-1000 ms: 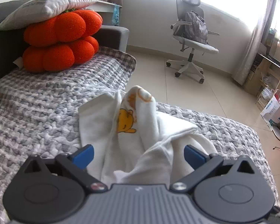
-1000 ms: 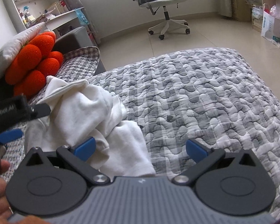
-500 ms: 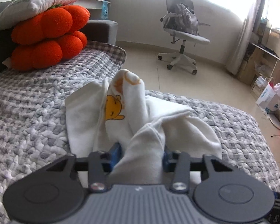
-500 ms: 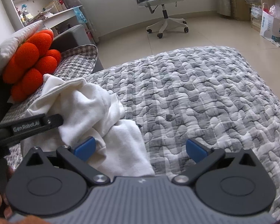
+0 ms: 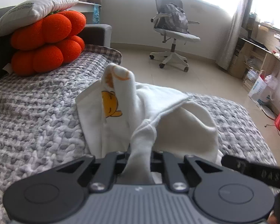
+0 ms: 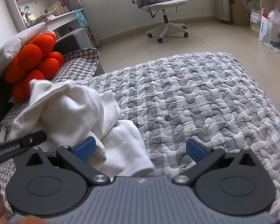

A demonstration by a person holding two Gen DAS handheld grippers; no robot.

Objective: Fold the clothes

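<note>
A crumpled white garment (image 5: 149,108) with a yellow cartoon print lies on the grey quilted bed cover (image 5: 37,112). My left gripper (image 5: 140,155) is shut on a bunched fold of the garment, which rises up between its fingers. In the right wrist view the same garment (image 6: 71,110) lies heaped at the left of the bed cover (image 6: 205,100), with a loose end reaching toward me. My right gripper (image 6: 140,147) is open just above that loose end; its left fingertip (image 6: 84,147) is over the cloth, the right one over bare quilt.
Orange round cushions (image 5: 46,43) and a white pillow (image 5: 31,13) are stacked at the sofa's back left. A white office chair (image 5: 173,35) stands on the tiled floor beyond. Shelves and bags (image 5: 259,85) line the right wall. A desk (image 6: 61,16) stands behind the sofa.
My left gripper went from open around the garment to shut on a fold of it and has pulled the fold up. My right gripper stayed open and shifted slightly.
</note>
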